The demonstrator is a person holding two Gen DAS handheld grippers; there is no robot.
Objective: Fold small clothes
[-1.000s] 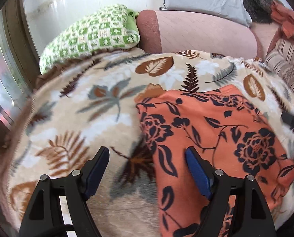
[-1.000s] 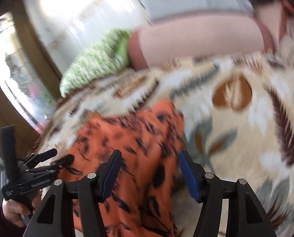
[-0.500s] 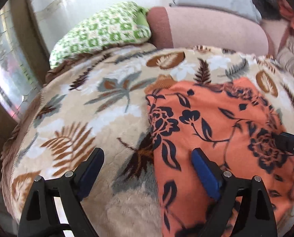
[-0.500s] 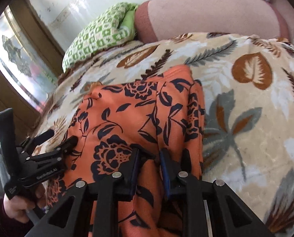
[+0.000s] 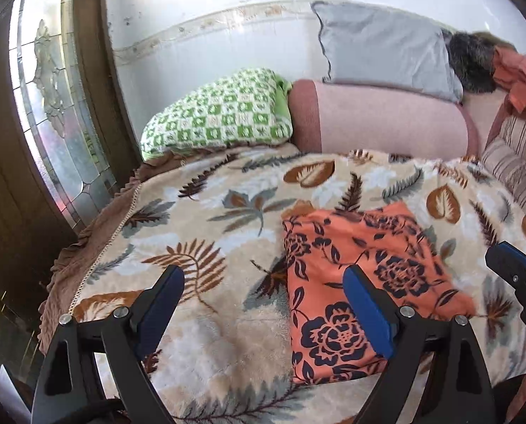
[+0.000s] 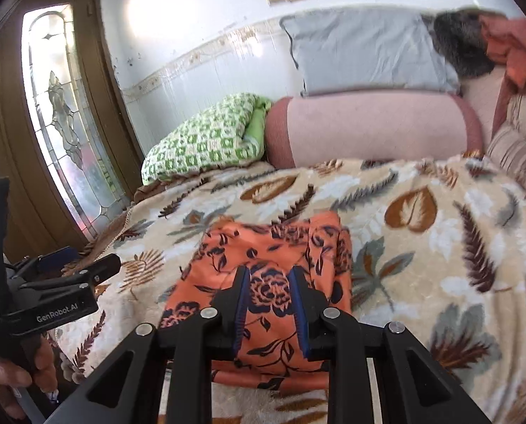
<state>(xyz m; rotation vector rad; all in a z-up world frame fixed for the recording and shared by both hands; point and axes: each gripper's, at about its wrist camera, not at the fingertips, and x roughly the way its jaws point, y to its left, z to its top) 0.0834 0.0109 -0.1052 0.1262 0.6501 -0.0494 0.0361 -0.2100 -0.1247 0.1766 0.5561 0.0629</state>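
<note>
An orange garment with dark blue flowers [image 5: 354,275] lies folded on the leaf-patterned blanket [image 5: 206,219]. My left gripper [image 5: 263,300] is open and empty above the blanket, its right finger over the garment's near part. My right gripper [image 6: 268,304] is narrowly open above the garment [image 6: 273,254], with cloth showing between the fingers; I cannot tell whether it grips the cloth. The right gripper also shows at the right edge of the left wrist view [image 5: 517,275], and the left gripper shows at the left in the right wrist view [image 6: 76,275].
A green checked pillow [image 5: 220,116], a pink bolster [image 5: 386,120] and a grey pillow [image 5: 386,46] lie at the head of the bed. Striped cushions [image 5: 520,173] are at the right. A glass door [image 5: 51,113] stands at the left, past the bed's edge.
Both grippers have pulled back and up from the garment. The right gripper, wide open a second ago, closed to a narrow gap and has widened slightly since. The left stayed open.
</note>
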